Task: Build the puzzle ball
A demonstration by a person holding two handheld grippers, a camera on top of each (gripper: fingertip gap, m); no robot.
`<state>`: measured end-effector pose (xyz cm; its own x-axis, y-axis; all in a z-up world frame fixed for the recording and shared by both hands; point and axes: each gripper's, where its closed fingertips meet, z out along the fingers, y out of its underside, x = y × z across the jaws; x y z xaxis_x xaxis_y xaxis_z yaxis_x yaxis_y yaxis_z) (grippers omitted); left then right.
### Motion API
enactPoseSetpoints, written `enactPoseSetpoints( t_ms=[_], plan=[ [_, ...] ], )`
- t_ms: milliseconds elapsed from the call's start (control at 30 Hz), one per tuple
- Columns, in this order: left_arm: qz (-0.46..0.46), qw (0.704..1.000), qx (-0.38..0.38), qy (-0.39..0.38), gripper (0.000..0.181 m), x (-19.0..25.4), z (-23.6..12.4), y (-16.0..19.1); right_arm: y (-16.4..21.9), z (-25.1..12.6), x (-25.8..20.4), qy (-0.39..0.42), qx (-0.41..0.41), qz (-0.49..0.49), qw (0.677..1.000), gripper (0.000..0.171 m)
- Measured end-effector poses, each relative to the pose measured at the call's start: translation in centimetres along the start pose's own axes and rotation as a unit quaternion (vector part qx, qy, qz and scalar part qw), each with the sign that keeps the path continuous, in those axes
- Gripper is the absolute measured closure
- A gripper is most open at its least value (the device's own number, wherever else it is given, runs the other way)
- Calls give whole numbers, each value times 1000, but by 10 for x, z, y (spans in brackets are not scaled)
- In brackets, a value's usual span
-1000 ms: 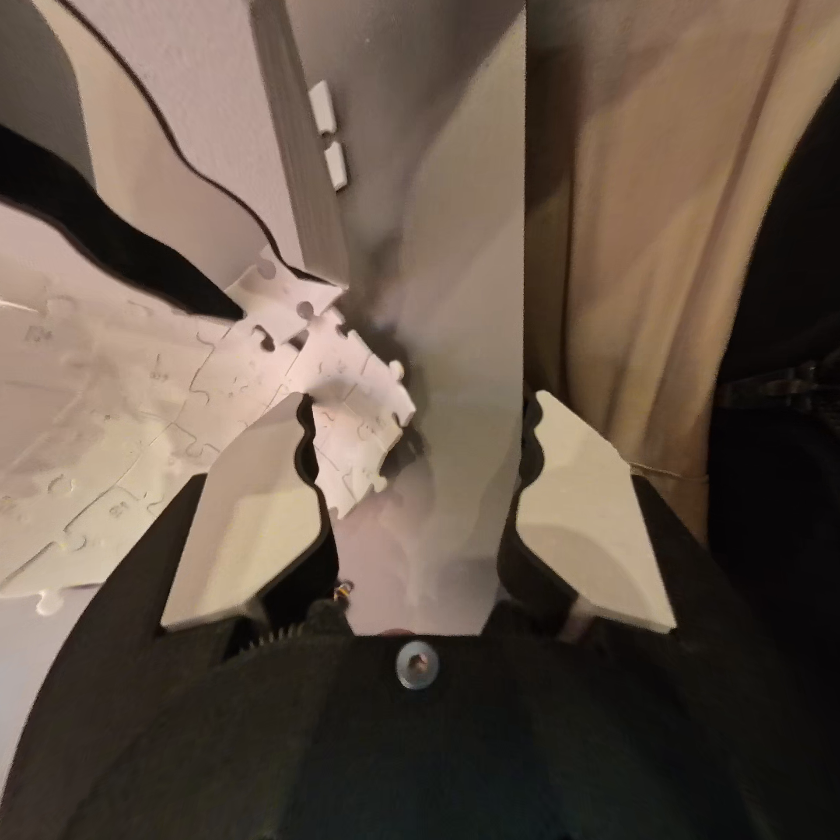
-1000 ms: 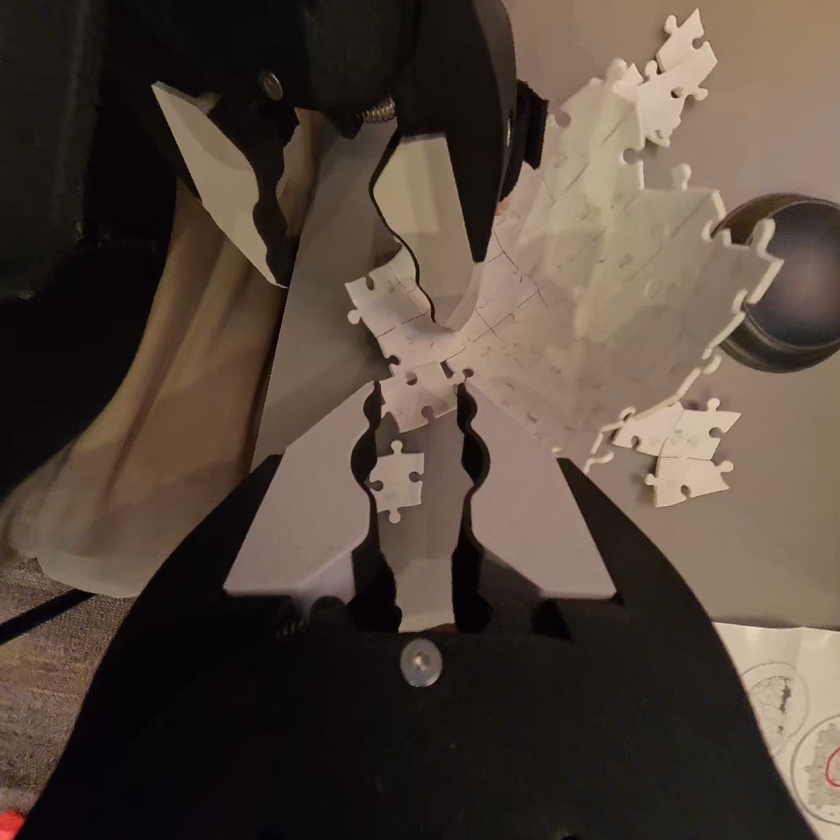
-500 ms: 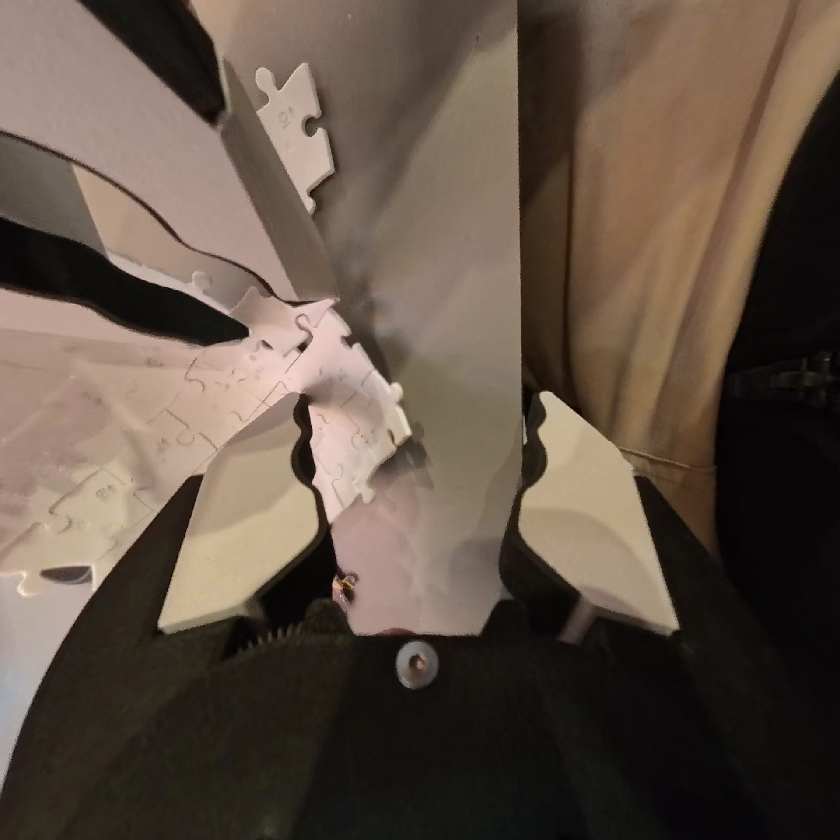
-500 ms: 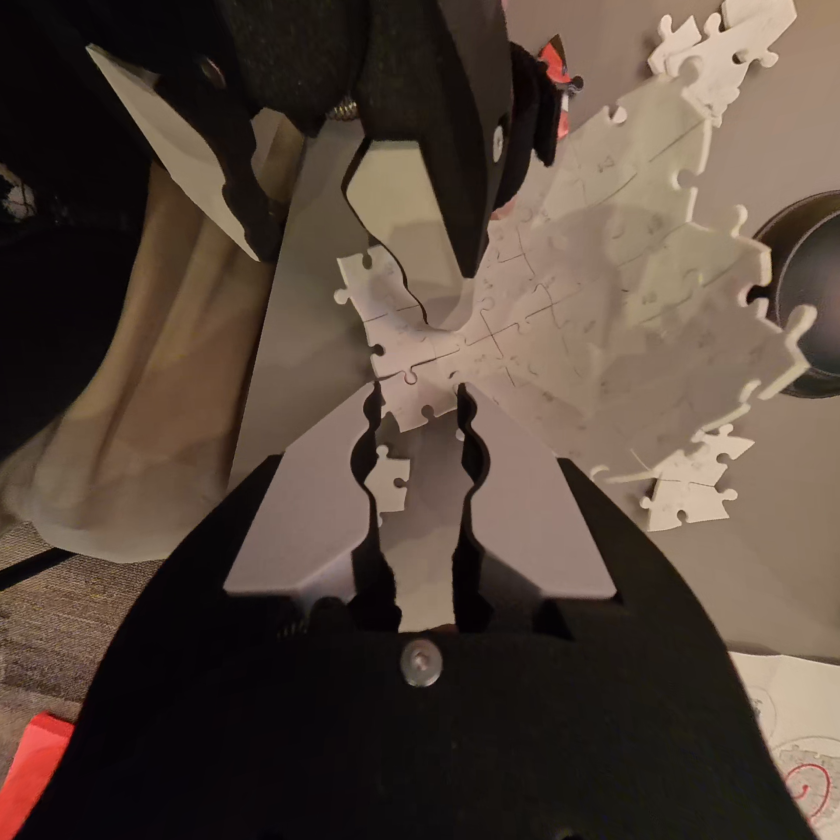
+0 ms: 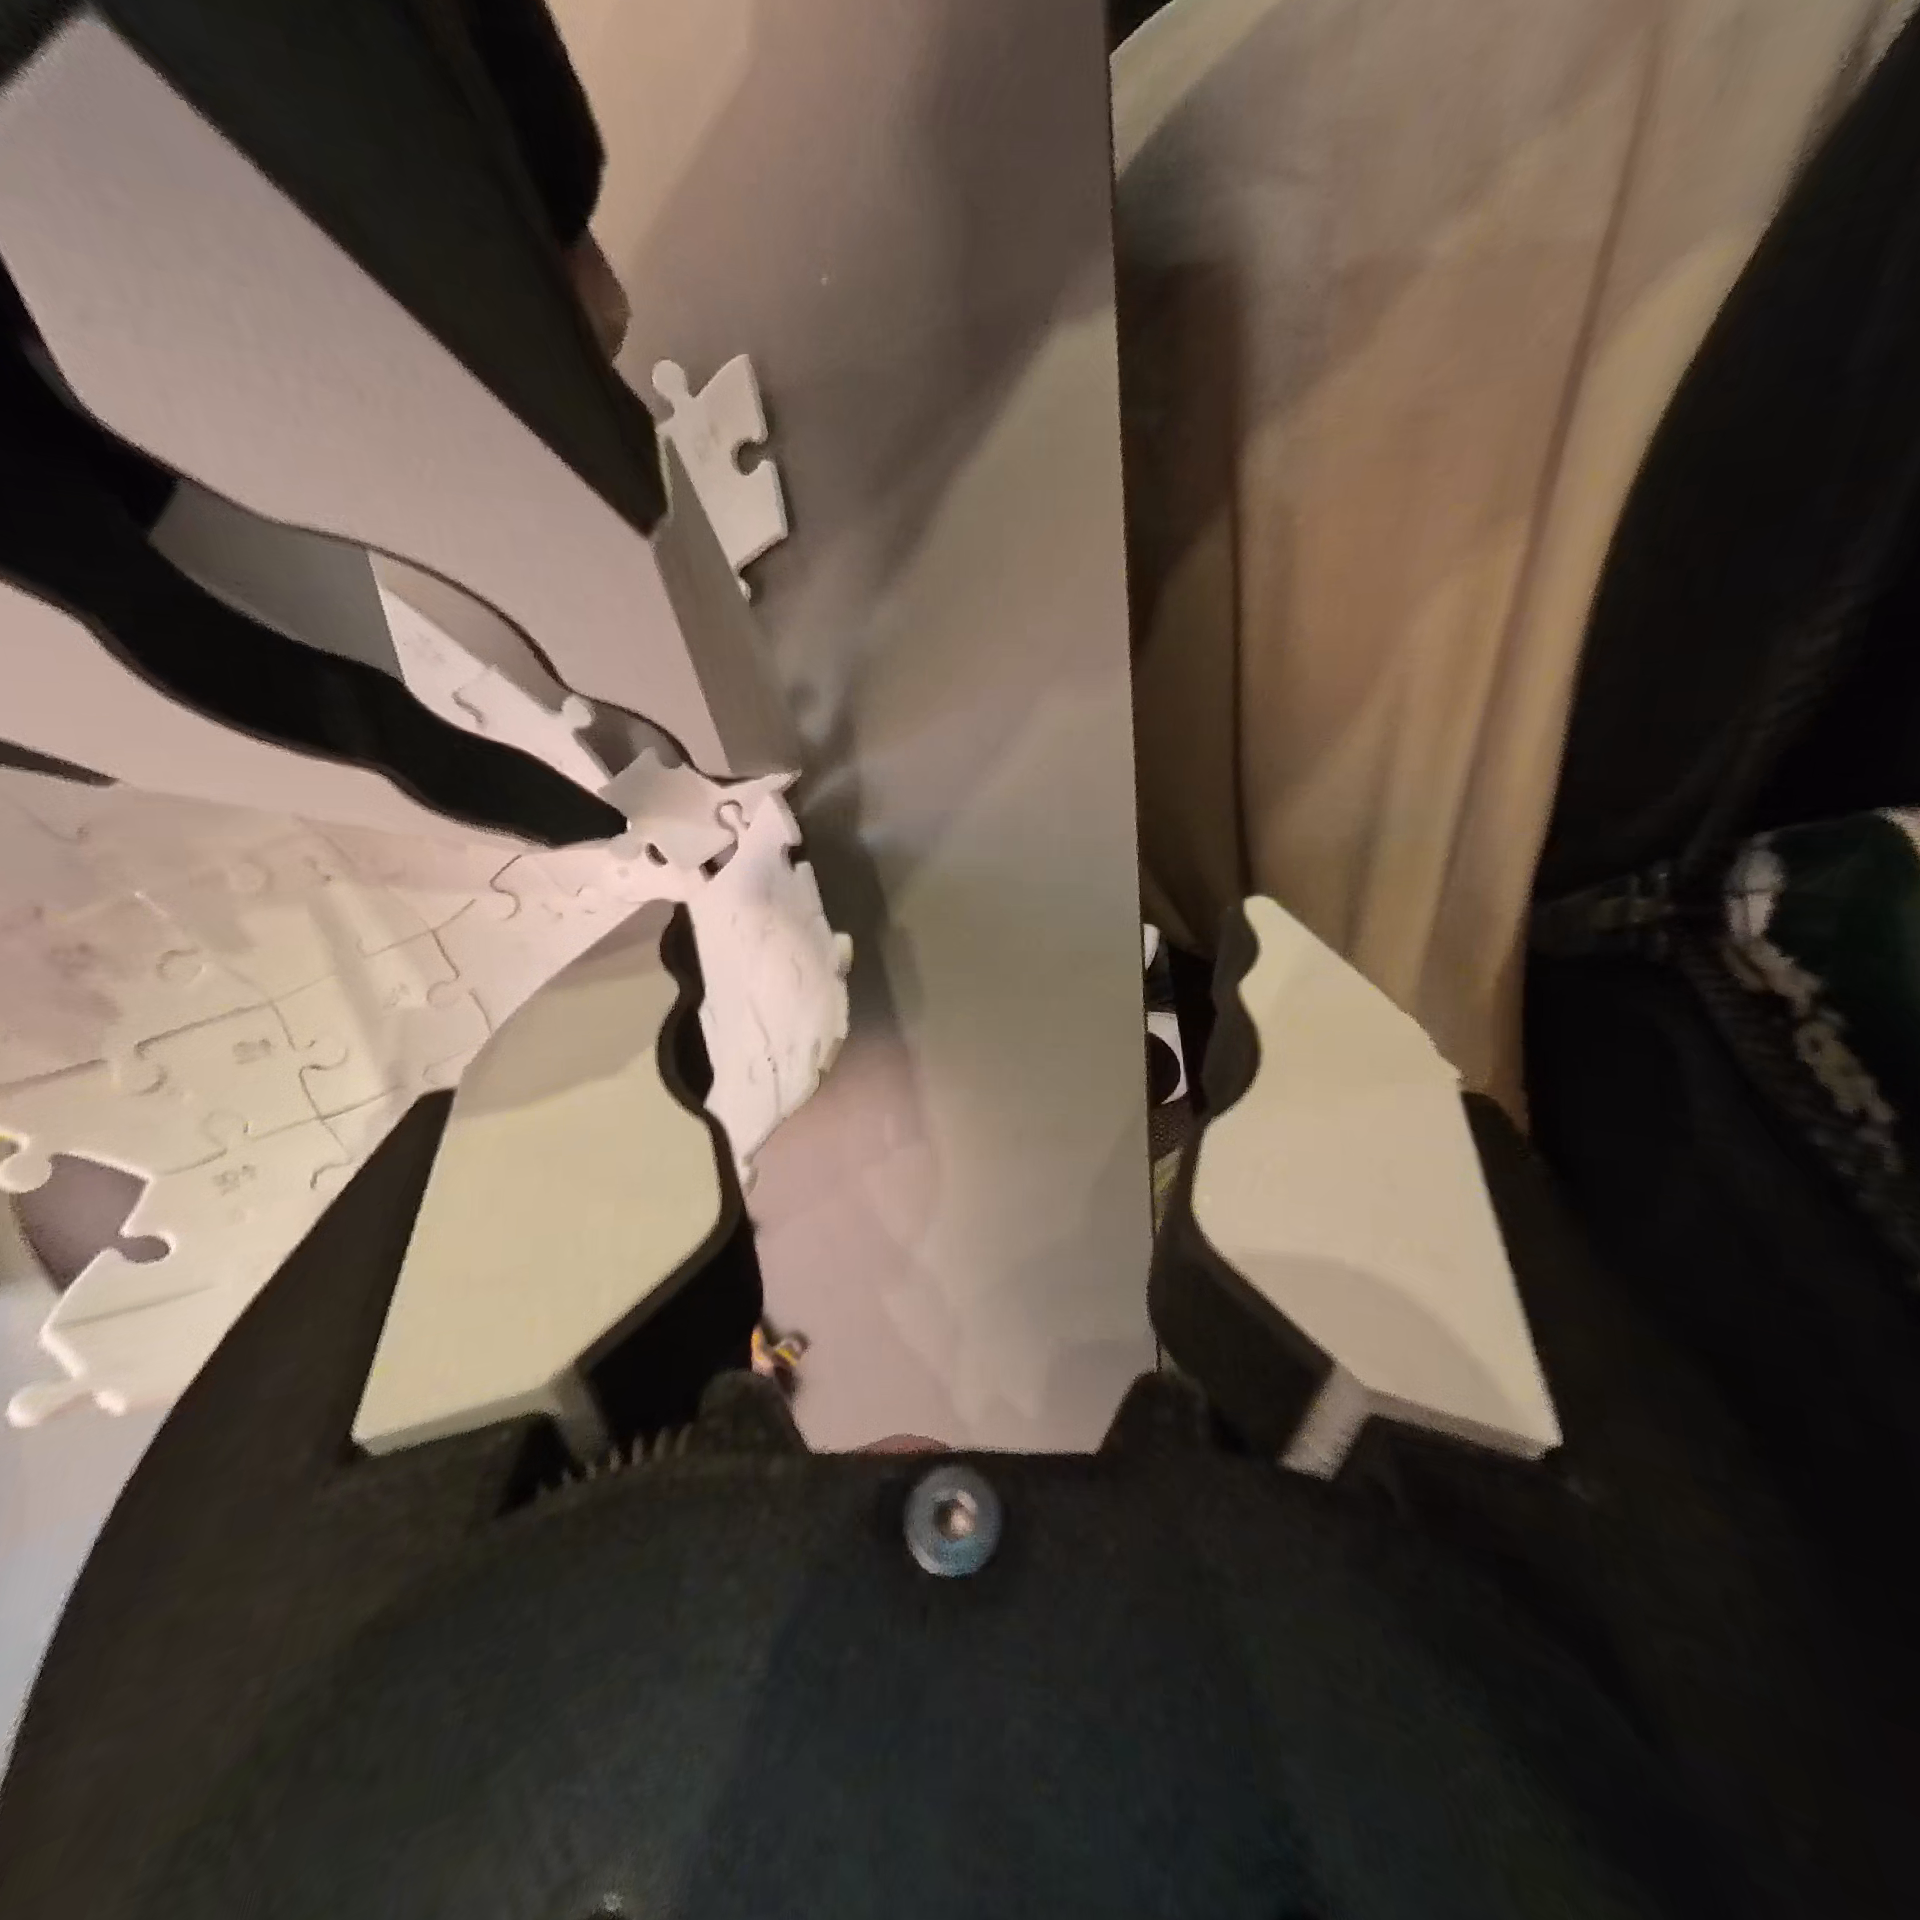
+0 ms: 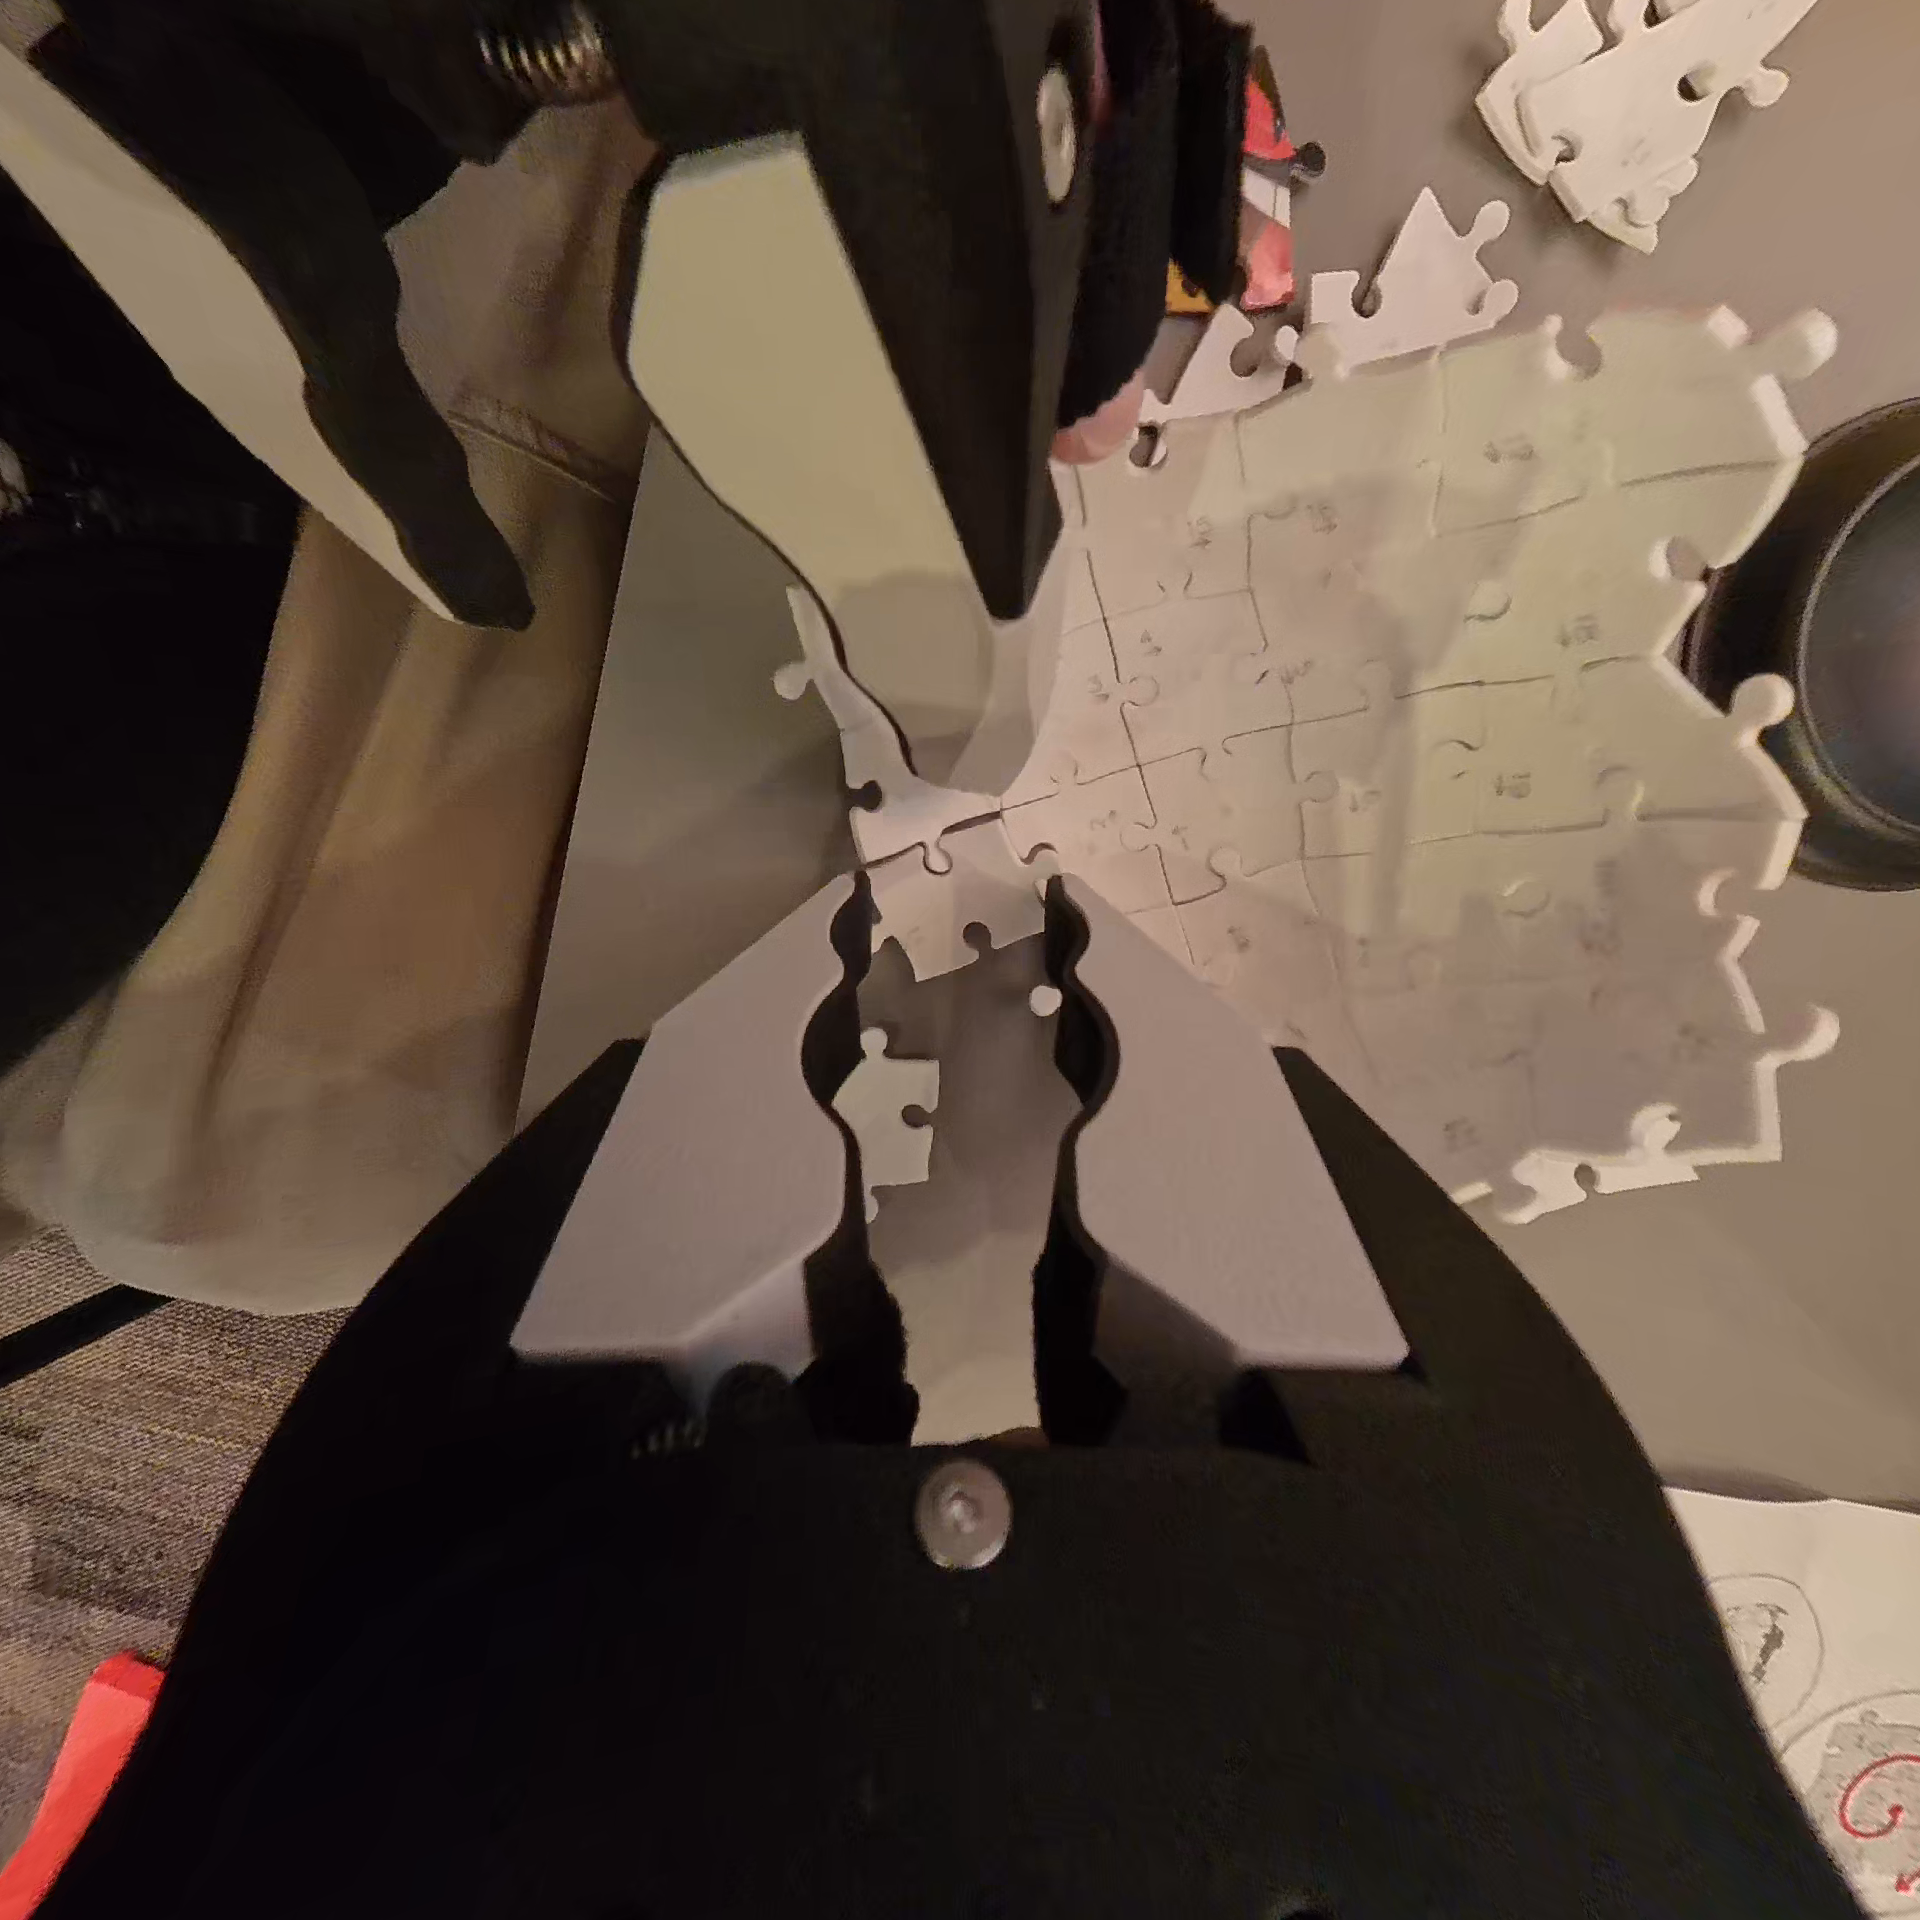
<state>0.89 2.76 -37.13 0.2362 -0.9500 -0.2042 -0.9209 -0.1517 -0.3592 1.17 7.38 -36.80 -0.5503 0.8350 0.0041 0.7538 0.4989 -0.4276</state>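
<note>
Loose piece [image 6: 888, 1117] between right tool [image 6: 954, 906] fingers, beside puzzle sheet [image 6: 1382, 748].

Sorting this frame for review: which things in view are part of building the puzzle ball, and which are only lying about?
Part of the job:
- joined puzzle sheet
- loose single piece
- stacked loose pieces
- left gripper
- right gripper

Lying about:
- dark round object
- printed paper sheet
- red object
- beige cloth

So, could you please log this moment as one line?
left gripper: open, one finger on white joined puzzle sheet | right gripper: narrow gap at sheet's edge piece | loose white puzzle piece: on grey table
</note>
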Motion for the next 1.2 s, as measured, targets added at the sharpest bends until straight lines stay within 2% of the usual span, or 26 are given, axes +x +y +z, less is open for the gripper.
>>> enactPoseSetpoints(
  t_ms=[267, 533, 633, 733, 900, 1200],
  plan=[
    [-1, 999, -29, 15, 79, 6, 15, 8, 0, 3, 0, 4, -4, 5, 1000, 139],
    [-1, 1000, -28, 13, 81, 5, 15, 8, -4, -2, 0, 22, 10, 10, 1000, 127],
    [1, 999, -30, 13, 81, 5, 15, 9, -6, -12, 0, 33, 31, 19, 999, 128],
    [1, 999, -32, 13, 80, 6, 15, 9, -13, -18, -13, 7, 70, 29, 997, 133],
    [2, 999, -33, 12, 79, 7, 15, 10, -14, -1, -24, -18, 94, 53, 994, 131],
    [2, 999, -33, 12, 78, 8, 15, 9, -14, 7, -24, -2, 106, 67, 992, 129]
  ],
)
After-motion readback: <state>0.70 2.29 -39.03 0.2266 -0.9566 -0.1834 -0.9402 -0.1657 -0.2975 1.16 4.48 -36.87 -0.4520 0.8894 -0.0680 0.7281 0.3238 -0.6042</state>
